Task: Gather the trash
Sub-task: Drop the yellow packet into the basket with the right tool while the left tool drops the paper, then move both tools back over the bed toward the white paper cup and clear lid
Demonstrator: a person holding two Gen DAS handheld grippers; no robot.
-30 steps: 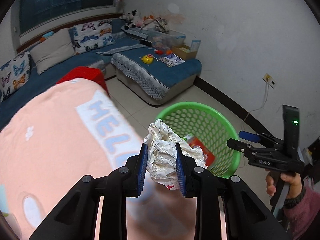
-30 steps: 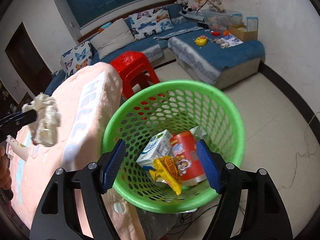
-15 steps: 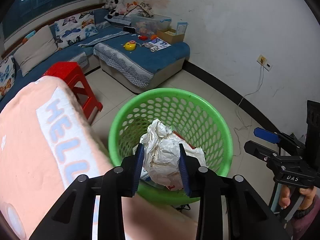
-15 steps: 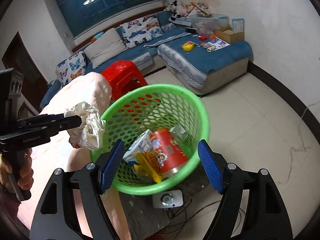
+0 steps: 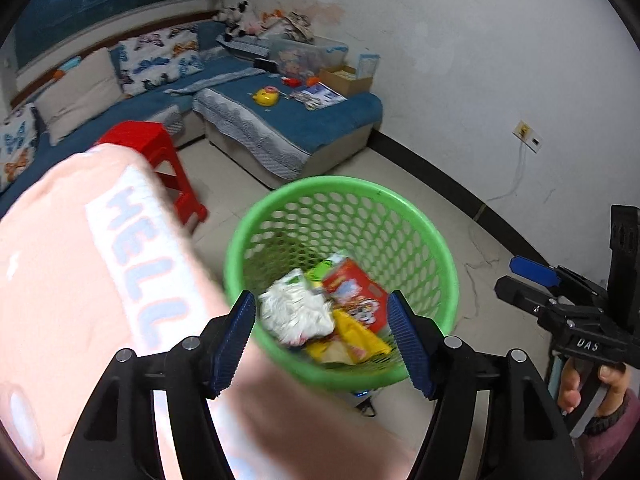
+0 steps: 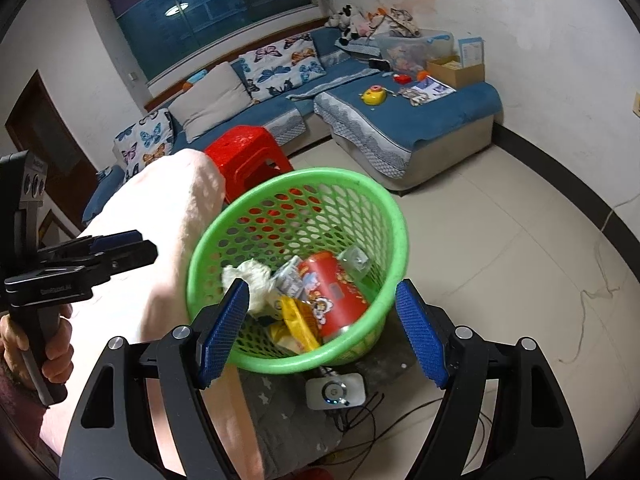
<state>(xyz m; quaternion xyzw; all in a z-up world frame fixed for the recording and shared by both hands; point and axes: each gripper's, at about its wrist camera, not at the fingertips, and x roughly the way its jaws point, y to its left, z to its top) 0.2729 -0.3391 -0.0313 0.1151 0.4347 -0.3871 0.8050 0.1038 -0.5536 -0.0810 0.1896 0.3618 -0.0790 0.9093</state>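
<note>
Pink blanket [image 5: 72,280] beside green basket [image 5: 400,216].

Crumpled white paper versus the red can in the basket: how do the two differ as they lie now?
The crumpled white paper is pale, shapeless and wrinkled; the red can is a smooth printed cylinder lying on its side. The paper sits toward the pink-cloth side, the can toward the middle. Both rest inside the green basket, free of either gripper.

Even indoor light, a lamp's reflection in the dark window [image 6: 208,16], fisheye-curved edges, blurred pink foreground.
</note>
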